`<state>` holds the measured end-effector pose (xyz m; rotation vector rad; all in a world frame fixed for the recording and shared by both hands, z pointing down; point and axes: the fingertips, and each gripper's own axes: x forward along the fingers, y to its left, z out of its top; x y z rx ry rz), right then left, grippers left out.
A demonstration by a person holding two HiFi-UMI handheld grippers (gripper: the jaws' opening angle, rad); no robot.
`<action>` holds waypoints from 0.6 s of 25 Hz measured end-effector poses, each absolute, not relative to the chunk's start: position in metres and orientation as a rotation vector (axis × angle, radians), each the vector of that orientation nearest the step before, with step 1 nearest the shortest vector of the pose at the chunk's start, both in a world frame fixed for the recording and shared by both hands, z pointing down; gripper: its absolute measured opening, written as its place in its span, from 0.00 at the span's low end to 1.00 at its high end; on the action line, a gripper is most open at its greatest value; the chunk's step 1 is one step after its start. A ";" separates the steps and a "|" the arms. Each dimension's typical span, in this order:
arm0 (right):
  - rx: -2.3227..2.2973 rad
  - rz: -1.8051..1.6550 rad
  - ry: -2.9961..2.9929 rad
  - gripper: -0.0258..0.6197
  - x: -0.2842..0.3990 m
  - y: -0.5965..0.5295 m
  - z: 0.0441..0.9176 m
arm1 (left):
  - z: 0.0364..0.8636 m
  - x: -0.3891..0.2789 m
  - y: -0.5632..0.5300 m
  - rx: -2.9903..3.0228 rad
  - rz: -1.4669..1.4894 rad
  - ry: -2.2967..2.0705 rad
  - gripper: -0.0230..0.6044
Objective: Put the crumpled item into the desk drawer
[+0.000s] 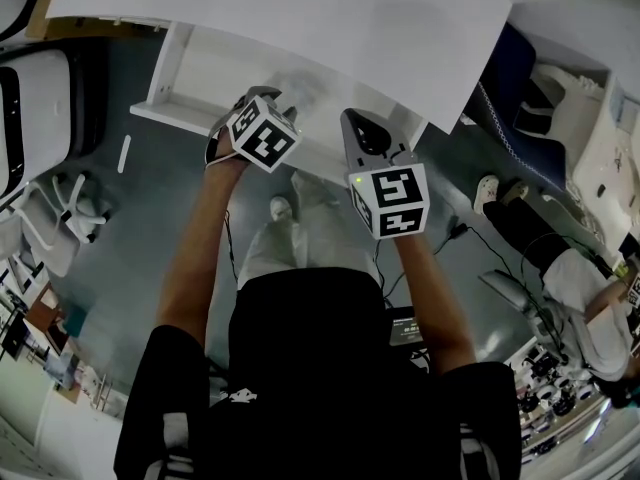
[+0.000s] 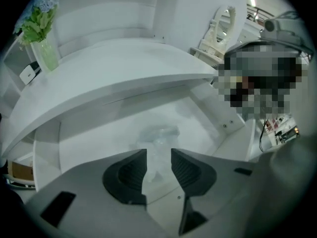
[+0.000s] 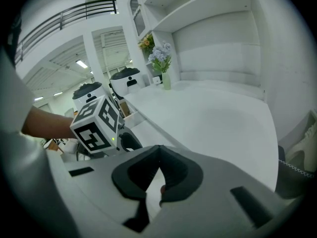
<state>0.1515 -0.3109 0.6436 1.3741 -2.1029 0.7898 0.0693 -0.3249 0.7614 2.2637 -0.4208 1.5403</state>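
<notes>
The crumpled item is a clear, wrinkled wad of plastic. It lies on the floor of the open white desk drawer, under the desk top. In the left gripper view my left gripper is open; the wad's near end reaches into the gap and the pads do not press on it. The head view has my left gripper reaching into the drawer. My right gripper hangs beside it at the desk's edge. In the right gripper view my right gripper is shut, its tips touching with nothing between them.
A glass vase with flowers stands on the desk's far left, and a white mirror stands at the far right. A seated person is to my right. White chairs stand on the grey floor to my left.
</notes>
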 end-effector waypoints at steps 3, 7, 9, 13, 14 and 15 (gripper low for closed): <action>1.367 0.795 -2.101 0.03 0.151 -0.310 0.646 | 0.764 0.068 -0.324 2.260 1.541 -0.424 0.27; 1.361 0.799 -2.099 0.03 0.148 -0.309 0.648 | 0.765 0.067 -0.322 2.250 1.532 -0.417 0.30; 1.361 0.798 -2.101 0.03 0.146 -0.309 0.647 | 0.764 0.066 -0.321 2.251 1.533 -0.421 0.30; 1.360 0.794 -2.103 0.03 0.145 -0.309 0.645 | 0.760 0.066 -0.323 2.264 1.514 -0.439 0.29; 1.360 0.793 -2.104 0.03 0.144 -0.309 0.644 | 0.759 0.066 -0.323 2.263 1.507 -0.441 0.29; 1.361 0.792 -2.105 0.03 0.143 -0.309 0.643 | 0.757 0.066 -0.323 2.263 1.500 -0.444 0.29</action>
